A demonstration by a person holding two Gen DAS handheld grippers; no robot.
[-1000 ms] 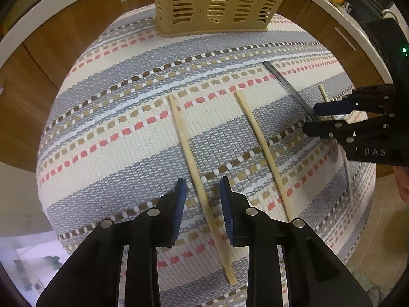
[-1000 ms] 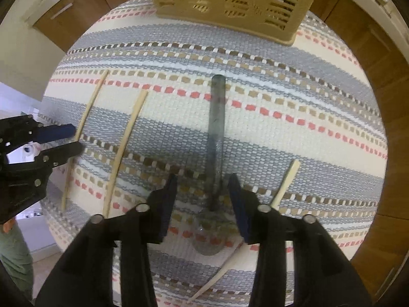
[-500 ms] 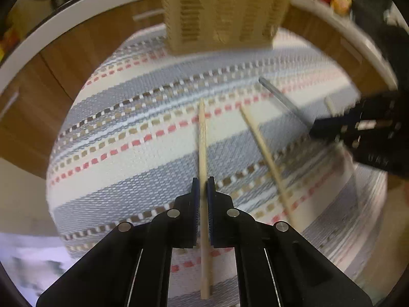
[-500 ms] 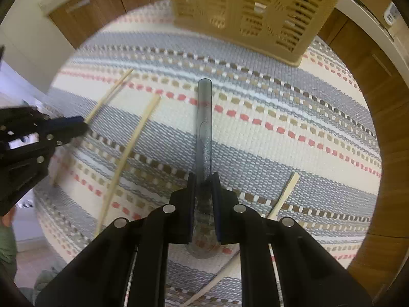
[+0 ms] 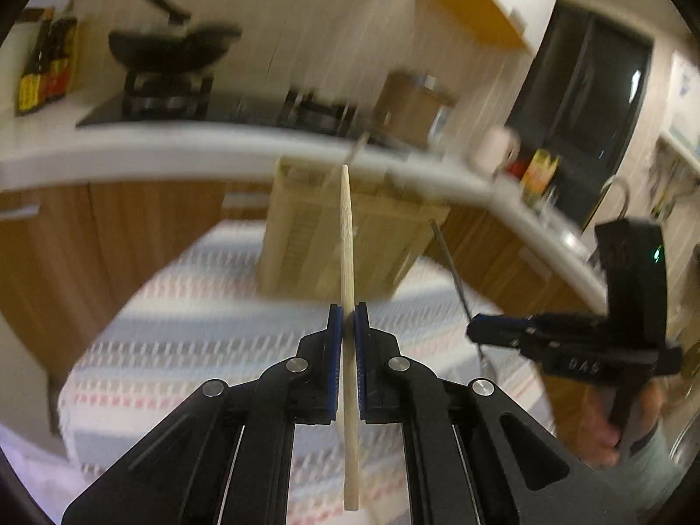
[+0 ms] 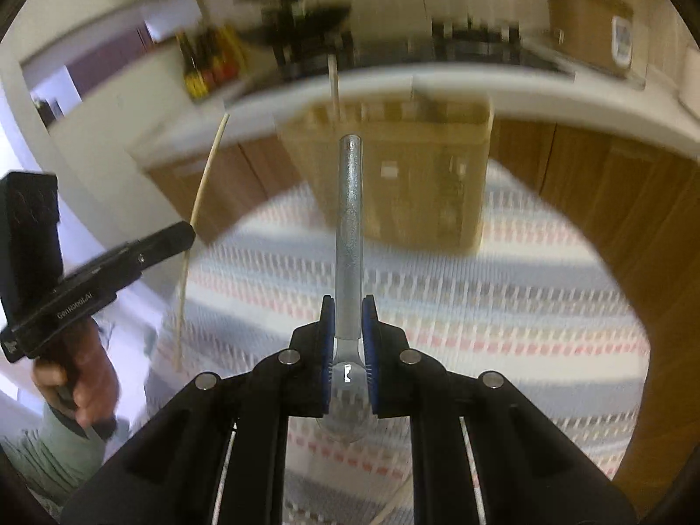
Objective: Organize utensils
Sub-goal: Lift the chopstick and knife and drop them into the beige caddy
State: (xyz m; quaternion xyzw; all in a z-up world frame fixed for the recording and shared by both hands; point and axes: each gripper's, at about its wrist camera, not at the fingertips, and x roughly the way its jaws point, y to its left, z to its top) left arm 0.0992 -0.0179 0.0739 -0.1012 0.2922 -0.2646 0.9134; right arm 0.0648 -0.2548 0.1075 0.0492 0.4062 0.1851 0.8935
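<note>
Chopstick (image 5: pixel 348 236) clamped in left tongs (image 5: pixel 348 319), basket (image 5: pixel 350 236) blurred

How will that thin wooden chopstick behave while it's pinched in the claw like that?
The chopstick is probably light and fairly stiff: it juts from the left claw without drooping. Pinched partway along between narrow pads, it might pivot if bumped. Being so thin, it would likely snap under hard bending.

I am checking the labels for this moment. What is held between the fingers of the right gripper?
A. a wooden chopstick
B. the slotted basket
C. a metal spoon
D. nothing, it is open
C: in the right wrist view the right gripper is closed on the neck of a metal spoon, whose handle points away toward the basket.
</note>
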